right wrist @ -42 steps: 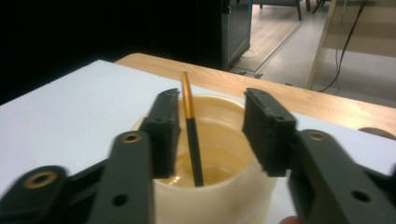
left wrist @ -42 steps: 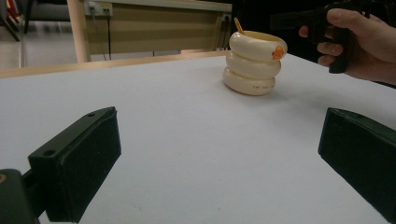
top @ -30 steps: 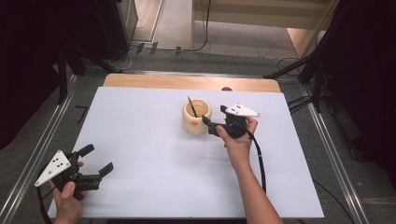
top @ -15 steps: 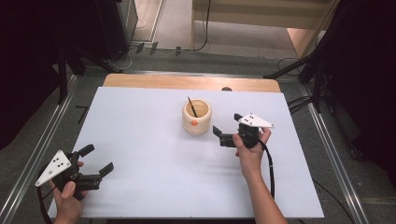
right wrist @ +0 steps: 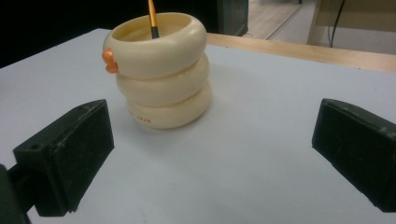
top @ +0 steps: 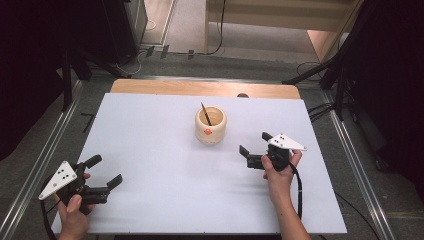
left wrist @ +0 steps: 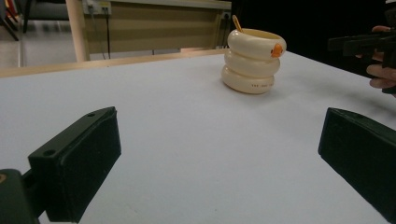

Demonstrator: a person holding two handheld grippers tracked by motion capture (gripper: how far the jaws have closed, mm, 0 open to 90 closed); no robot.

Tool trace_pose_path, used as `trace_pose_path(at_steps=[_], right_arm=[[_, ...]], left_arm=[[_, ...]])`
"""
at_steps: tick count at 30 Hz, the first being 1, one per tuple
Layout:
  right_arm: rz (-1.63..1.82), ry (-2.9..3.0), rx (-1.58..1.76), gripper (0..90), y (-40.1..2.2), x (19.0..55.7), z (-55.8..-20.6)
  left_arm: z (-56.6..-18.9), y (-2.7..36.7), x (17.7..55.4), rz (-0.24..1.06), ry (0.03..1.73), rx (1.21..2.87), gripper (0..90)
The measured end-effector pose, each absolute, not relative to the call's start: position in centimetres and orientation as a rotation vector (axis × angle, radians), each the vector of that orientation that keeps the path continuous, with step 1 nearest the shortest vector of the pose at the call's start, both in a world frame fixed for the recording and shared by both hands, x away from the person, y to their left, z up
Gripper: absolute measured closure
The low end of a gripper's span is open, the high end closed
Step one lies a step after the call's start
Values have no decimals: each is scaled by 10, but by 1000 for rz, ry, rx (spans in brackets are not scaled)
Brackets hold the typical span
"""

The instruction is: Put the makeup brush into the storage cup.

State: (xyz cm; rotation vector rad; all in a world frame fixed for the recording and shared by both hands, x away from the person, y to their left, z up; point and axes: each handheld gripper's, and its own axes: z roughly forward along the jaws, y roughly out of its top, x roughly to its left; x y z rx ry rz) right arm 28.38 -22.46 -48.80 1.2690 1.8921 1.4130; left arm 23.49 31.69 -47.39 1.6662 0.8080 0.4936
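A cream ribbed pot [top: 210, 125] with an orange knob stands mid-table, and a slim brush [top: 205, 113] leans inside it. The pot [right wrist: 161, 70] looms close in the right gripper view, its brush [right wrist: 152, 18] orange-handled. My right gripper [top: 256, 143] is open, a short way right and nearer than the pot, nothing between its jaws. My left gripper [top: 104, 170] is open at the near left corner of the table, empty. From the left gripper view the pot [left wrist: 252, 60] stands farther off, with the right gripper [left wrist: 362, 42] and a hand at the right edge.
The white tabletop [top: 160, 145] has a wooden strip [top: 200, 89] along its far edge. Metal rails [top: 45, 150] flank the table. Cables and stand legs [top: 320, 75] lie on the floor beyond.
My right gripper has drawn back from the pot, moving right and toward the person, open the whole time. The left gripper has stayed put.
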Motion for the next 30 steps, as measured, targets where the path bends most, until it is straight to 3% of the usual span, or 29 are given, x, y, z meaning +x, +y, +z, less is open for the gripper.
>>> trace_pose_path(at_steps=[30], right_arm=[[1353,1876,1307,0,-273,238,-503]], left_arm=[[-475,317,234,496,813,1662,0]])
